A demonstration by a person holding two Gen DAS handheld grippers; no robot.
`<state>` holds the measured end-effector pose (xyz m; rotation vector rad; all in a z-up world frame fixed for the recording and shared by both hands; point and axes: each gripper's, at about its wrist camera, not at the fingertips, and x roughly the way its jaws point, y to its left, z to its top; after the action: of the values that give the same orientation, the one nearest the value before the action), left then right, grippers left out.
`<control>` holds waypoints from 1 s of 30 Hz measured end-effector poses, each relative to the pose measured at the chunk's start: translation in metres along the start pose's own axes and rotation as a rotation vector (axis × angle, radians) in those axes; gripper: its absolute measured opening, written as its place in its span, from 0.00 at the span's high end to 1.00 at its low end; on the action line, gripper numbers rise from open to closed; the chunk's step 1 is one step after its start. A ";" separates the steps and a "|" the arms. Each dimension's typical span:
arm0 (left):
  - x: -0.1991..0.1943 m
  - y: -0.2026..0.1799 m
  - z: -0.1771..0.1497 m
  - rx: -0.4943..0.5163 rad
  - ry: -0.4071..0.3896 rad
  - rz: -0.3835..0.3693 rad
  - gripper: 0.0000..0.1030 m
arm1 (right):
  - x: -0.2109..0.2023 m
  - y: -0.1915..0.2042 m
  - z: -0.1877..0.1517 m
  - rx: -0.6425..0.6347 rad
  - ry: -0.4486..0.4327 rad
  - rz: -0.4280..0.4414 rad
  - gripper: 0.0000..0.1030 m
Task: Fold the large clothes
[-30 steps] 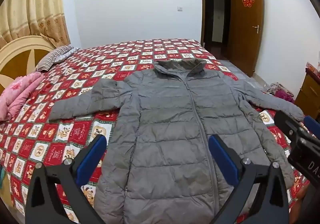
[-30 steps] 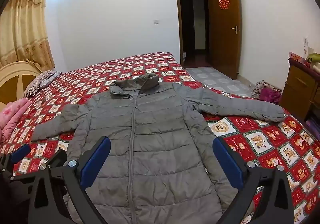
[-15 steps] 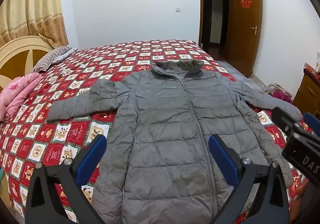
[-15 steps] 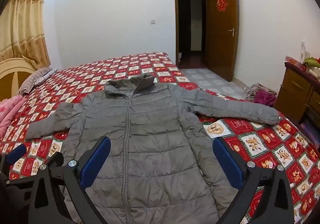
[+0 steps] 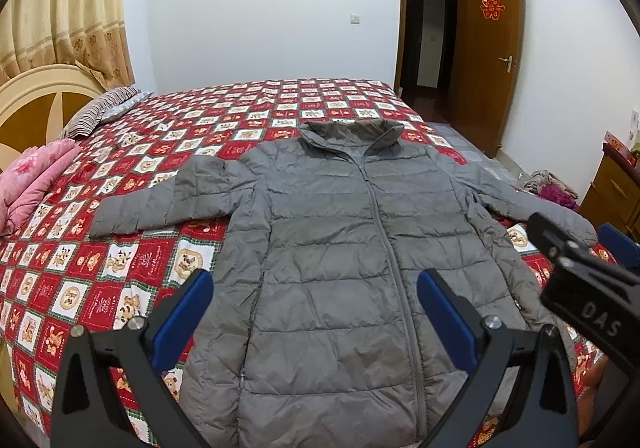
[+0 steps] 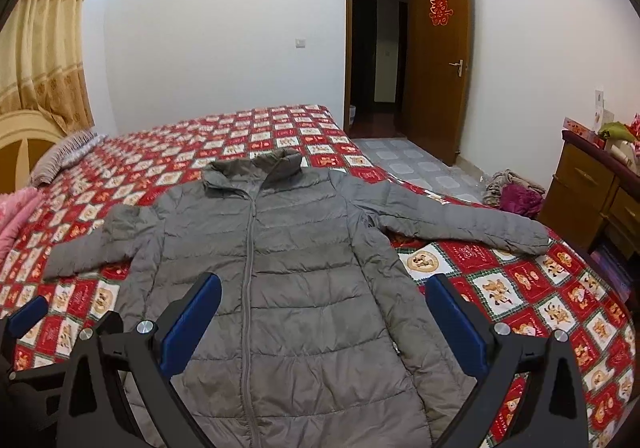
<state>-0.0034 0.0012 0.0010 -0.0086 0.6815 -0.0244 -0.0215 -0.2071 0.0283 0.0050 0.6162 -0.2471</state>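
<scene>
A bed covered by a red, white and green checked quilt (image 5: 168, 260) fills the room, with a cream and wood headboard (image 5: 36, 104) at its left end, a striped pillow (image 5: 100, 110) beside it and a folded pink blanket (image 5: 32, 184) lying nearer along the same edge. Gold patterned curtains (image 5: 68, 4) hang behind the headboard, and on the white far wall sits a light switch (image 6: 300, 43) next to an open brown door (image 6: 438, 60) bearing a red paper ornament (image 6: 440, 11). To the right, a wooden dresser (image 6: 592, 188) stands on the tiled floor (image 6: 412, 164), with a heap of clothes (image 6: 514, 192) on the floor just beside it.
</scene>
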 end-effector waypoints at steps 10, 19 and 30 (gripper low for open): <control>-0.001 0.008 0.001 -0.029 -0.002 -0.003 0.00 | -0.008 0.009 0.003 0.021 -0.022 0.107 0.01; -0.001 0.012 0.001 -0.040 -0.003 -0.005 0.00 | -0.024 0.014 0.006 0.054 -0.082 0.213 0.01; -0.004 0.013 0.000 -0.039 -0.011 0.003 0.00 | -0.017 0.015 0.006 0.074 -0.047 0.255 0.01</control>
<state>-0.0065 0.0143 0.0030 -0.0453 0.6711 -0.0086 -0.0282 -0.1889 0.0417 0.1481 0.5534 -0.0232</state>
